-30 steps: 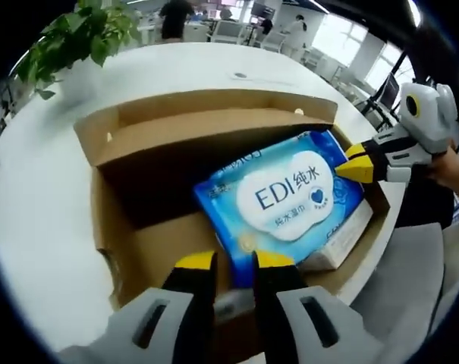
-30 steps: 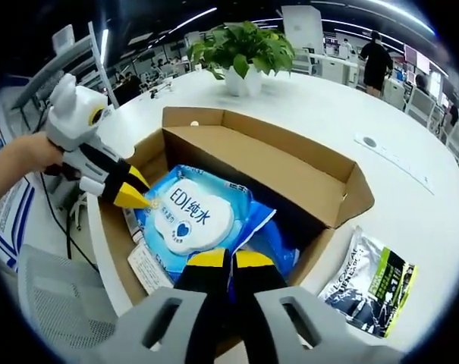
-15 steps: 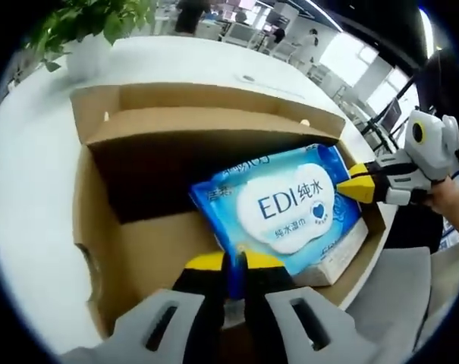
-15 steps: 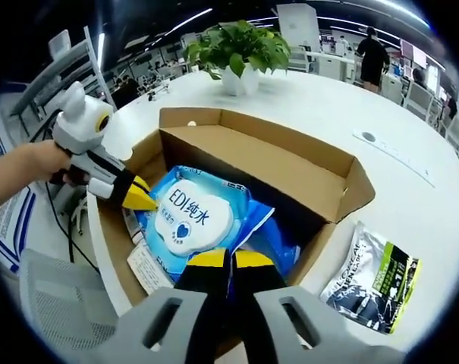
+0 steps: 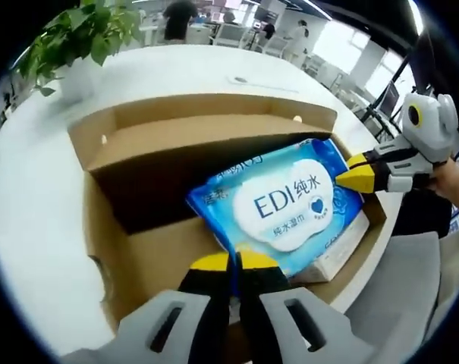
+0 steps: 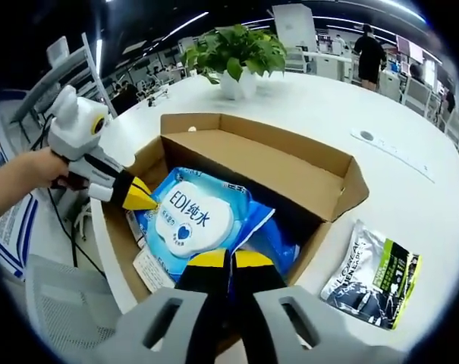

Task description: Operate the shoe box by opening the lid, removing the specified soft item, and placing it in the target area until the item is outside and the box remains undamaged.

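Office desks and chairs are sitting behind a round white table (image 6: pixel 411 121), where a potted plant (image 6: pixel 237 57) is standing near the open box (image 6: pixel 320 178). Inside the box, the blue wipes pack (image 5: pixel 282 205) is lying tilted over a white carton (image 5: pixel 343 246). Both claws are gripping the pack from opposite ends: the left gripper (image 5: pixel 233 265) is pinched nearly closed on the near corner, and the right gripper (image 6: pixel 229 262) is likewise clamped on the pack's far edge. In the left gripper view, the right gripper's yellow tips are meeting the pack by the box's side wall. A silver pouch (image 6: pixel 373 277) is lying on the table just beside the box. To lift well, I judge both hands should rise together, keeping the pack level and clear of the cardboard walls, so the flaps aren't getting bent.
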A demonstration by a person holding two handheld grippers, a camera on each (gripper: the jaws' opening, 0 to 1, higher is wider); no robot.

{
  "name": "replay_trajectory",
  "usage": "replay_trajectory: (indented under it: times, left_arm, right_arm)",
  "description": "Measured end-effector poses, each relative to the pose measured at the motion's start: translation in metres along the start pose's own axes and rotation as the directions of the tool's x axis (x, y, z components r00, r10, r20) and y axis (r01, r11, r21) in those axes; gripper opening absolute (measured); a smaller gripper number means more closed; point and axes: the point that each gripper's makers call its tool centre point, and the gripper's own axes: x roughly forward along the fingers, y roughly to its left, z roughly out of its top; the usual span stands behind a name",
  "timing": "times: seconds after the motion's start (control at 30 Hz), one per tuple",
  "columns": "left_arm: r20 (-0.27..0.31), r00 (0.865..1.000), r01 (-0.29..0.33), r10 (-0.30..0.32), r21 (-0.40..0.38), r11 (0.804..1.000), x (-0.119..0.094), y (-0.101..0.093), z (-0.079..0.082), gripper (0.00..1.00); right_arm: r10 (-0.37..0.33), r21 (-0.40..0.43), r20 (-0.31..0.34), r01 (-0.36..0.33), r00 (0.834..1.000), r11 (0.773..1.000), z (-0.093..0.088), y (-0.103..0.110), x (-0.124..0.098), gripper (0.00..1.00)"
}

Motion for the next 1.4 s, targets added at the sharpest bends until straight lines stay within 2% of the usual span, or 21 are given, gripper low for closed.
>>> replay_trajectory:
  times: [0.53,0.8,1.4]
  left_arm:
    - [0.056,0.998,-0.004,0.004,0.009,1.0,-0.019,-0.014,0.018,0.0]
    - [0.101,0.995,-0.005,0.003,0.022,1.0,-0.028,-0.027,0.036,0.0]
    - [0.143,0.989,0.041,-0.046,0.035,0.999,-0.023,-0.065,0.064,0.0]
  right_arm:
    - [0.012,0.025,0.041,-0.013,0.999,1.0,0.012,-0.003,-0.022,0.0]
    - [0.006,0.04,0.065,-0.009,0.998,0.999,0.017,-0.01,-0.038,0.0]
    - [-0.051,0.085,0.084,0.044,0.995,0.995,0.013,-0.042,-0.074,0.0]
